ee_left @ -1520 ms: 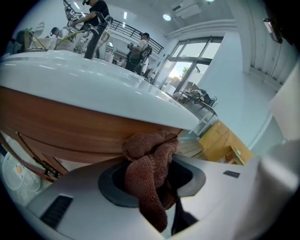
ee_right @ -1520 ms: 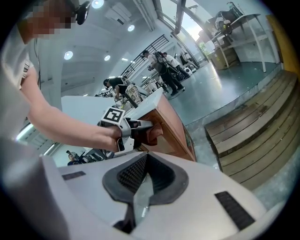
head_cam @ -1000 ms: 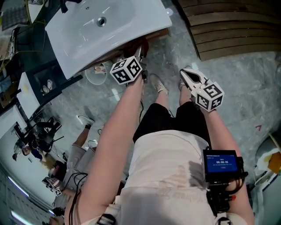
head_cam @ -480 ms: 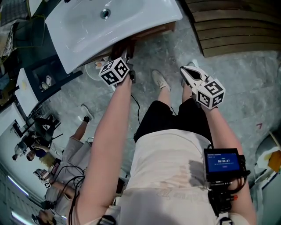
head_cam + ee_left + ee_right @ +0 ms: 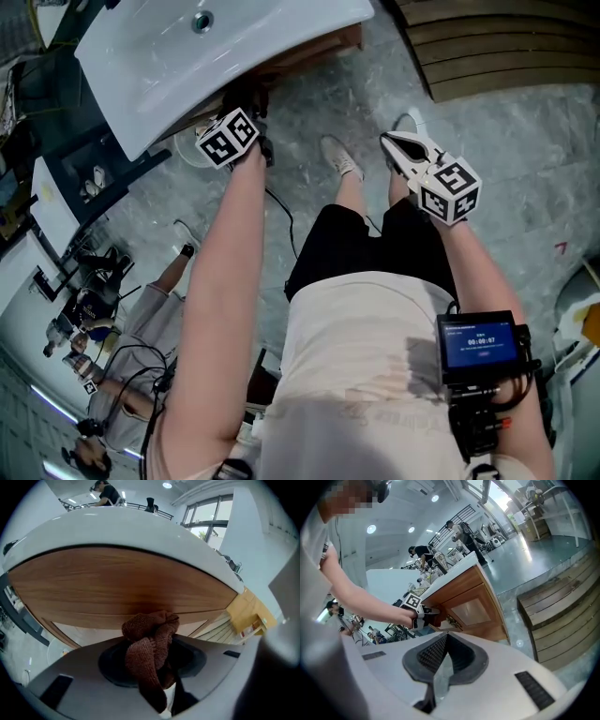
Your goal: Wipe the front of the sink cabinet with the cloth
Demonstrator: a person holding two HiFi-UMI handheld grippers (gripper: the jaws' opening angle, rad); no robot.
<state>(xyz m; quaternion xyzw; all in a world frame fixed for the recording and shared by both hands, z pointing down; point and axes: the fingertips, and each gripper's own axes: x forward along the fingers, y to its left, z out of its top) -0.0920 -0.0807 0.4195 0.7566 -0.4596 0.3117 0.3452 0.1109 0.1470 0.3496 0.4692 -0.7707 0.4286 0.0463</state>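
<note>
A person leans over a washstand with a claw tool in each hand, the left claw (image 5: 249, 111) reaching in under the overhanging rim of the white sink (image 5: 225, 52) to bring a brown cloth (image 5: 149, 641) up to the wooden cabinet front (image 5: 112, 585). The left claw is pinching the cloth, which is bunched into a thick wad that bulges past the jaw tips. That grip looks chosen so that soft fabric, not hard plastic, meets the wood. In the left gripper view the wad sits at the middle of the upper panel, just below the basin's edge, with a dark shadow on the grain right behind it. This suggests it is pressed to the panel or very nearly so, though contact cannot be confirmed. The arm is stretched forward and low, probably because the basin juts out over the surface to be wiped. The right claw (image 5: 396, 146) is pressed together with nothing in it. It is held out over the grey floor (image 5: 506, 187), well apart from the cabinet, apparently parked clear of the wiping arm. Most of the panel appears left to cover.
</note>
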